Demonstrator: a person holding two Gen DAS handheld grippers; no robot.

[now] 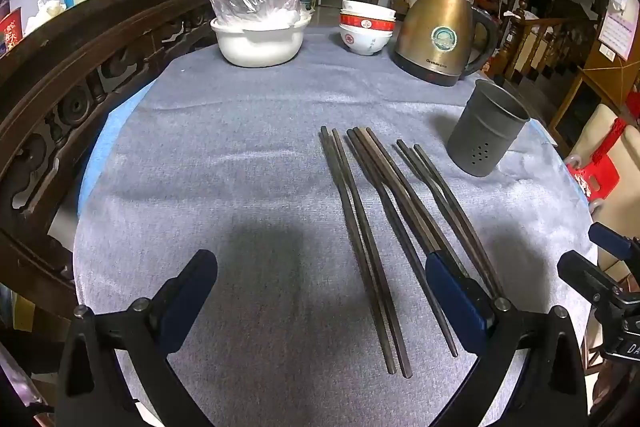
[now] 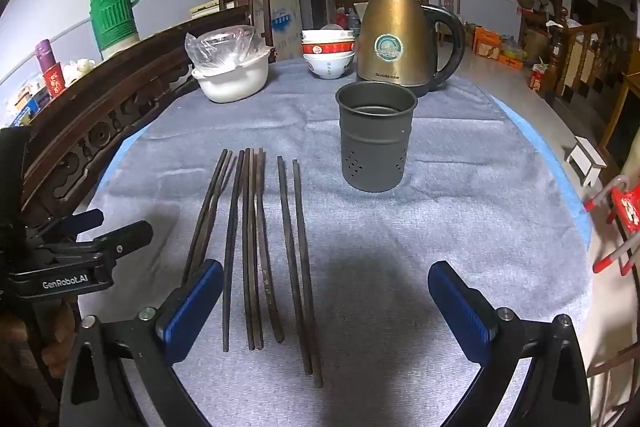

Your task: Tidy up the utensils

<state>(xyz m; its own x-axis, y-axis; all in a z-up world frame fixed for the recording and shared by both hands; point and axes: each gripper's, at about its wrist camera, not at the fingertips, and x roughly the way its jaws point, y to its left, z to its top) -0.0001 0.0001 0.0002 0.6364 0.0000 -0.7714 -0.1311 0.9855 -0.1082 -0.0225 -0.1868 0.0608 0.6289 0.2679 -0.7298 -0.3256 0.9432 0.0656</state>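
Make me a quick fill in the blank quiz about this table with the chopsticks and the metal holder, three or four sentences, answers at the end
1. The chopsticks lie flat on the grey ____.
2. The metal holder stands upright and holds ____ chopsticks.
3. Behind the holder stands a brass-coloured ____ with a black handle.
4. Both the left gripper and the right gripper have their jaws ____.

Missing words: cloth; no; kettle; open

Dark brown chopsticks point(image 2: 256, 247), dull grey holder point(image 2: 376, 143) dotted with holes, brass-gold kettle point(image 2: 394, 39), grey-blue cloth point(image 2: 440, 227), green ribbed thermos point(image 2: 112, 7).
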